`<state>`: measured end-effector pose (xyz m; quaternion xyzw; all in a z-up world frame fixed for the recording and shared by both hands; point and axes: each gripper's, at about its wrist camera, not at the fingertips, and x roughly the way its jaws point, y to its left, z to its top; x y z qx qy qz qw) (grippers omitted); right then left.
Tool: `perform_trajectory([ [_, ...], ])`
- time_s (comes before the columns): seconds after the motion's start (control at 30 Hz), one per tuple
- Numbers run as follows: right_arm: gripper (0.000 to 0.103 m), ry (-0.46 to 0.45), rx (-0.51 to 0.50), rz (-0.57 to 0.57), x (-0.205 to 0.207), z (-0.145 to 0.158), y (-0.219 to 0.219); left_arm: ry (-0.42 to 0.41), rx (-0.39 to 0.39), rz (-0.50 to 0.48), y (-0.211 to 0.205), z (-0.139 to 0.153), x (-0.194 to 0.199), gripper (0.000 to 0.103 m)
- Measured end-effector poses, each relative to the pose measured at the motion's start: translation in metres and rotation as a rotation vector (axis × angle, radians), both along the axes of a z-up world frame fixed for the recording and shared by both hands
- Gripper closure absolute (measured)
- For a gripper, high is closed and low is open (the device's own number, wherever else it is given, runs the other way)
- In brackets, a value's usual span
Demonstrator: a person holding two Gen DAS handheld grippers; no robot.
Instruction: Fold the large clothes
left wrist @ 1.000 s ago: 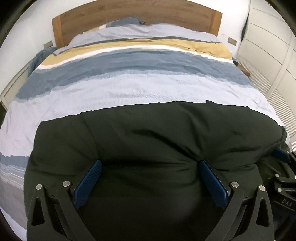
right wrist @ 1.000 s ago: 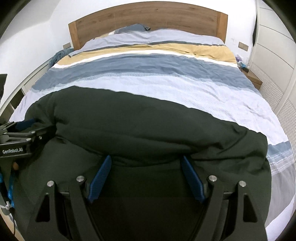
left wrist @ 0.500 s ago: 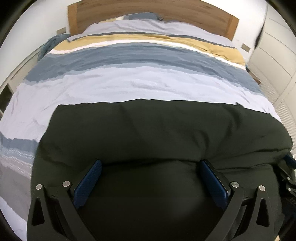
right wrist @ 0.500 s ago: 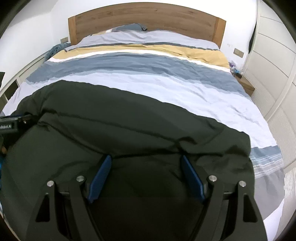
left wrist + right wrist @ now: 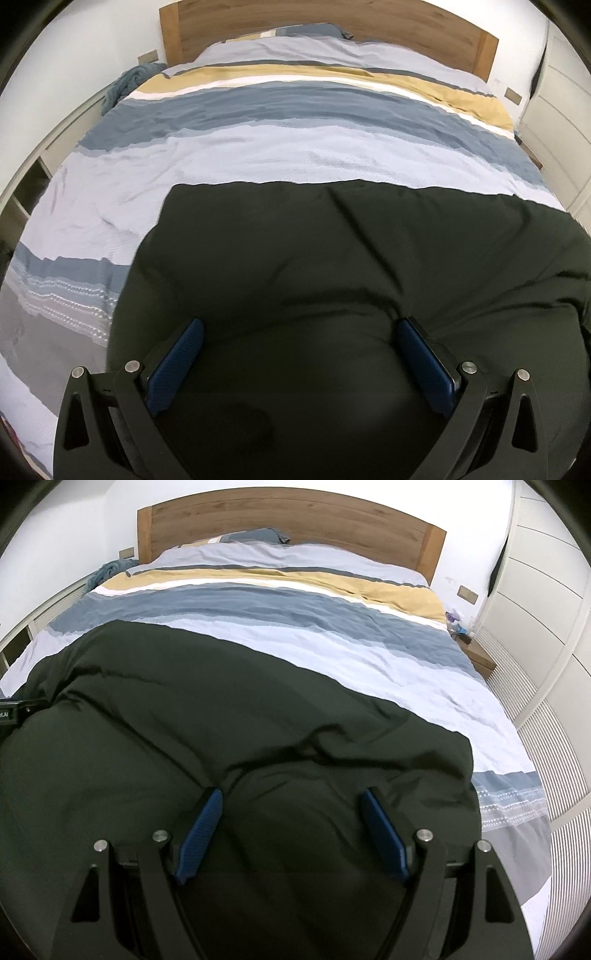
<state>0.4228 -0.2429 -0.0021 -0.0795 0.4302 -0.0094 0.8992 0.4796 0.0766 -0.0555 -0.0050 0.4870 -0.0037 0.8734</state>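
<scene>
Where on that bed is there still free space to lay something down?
Free: the striped duvet between the dark garment's far edge and the headboard, plus a strip to the garment's left in the left view. Crowded: the near end, covered by the garment around both pairs of fingers.

The garment [image 5: 351, 266] lies spread across the foot of the bed [image 5: 258, 162], with the headboard [image 5: 295, 520] behind, wardrobe doors [image 5: 535, 590] right and a shelf unit [image 5: 29, 184] left.
</scene>
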Motion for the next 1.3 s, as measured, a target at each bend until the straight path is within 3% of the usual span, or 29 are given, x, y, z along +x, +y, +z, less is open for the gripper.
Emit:
perform_trajectory([
  [0.43, 0.026, 0.025, -0.016, -0.025, -0.018, 0.003, -0.014, 0.012, 0.015, 0.012, 0.014, -0.001, -0.026, 0.000],
  [0.6, 0.026, 0.061, -0.004, -0.062, -0.026, 0.002, -0.031, 0.038, -0.009, 0.009, 0.025, 0.001, -0.035, 0.000],
  [0.83, 0.026, 0.103, 0.025, -0.135, -0.043, 0.006, -0.063, 0.075, 0.024, 0.017, 0.048, 0.004, -0.052, 0.000],
  [1.13, 0.026, 0.059, 0.186, -0.191, -0.089, 0.031, -0.114, 0.039, -0.076, 0.154, 0.117, 0.021, -0.082, 0.000],
  [1.3, 0.021, 0.116, 0.314, -0.213, -0.103, 0.016, -0.137, 0.035, -0.298, 0.138, 0.146, 0.020, -0.091, 0.000],
])
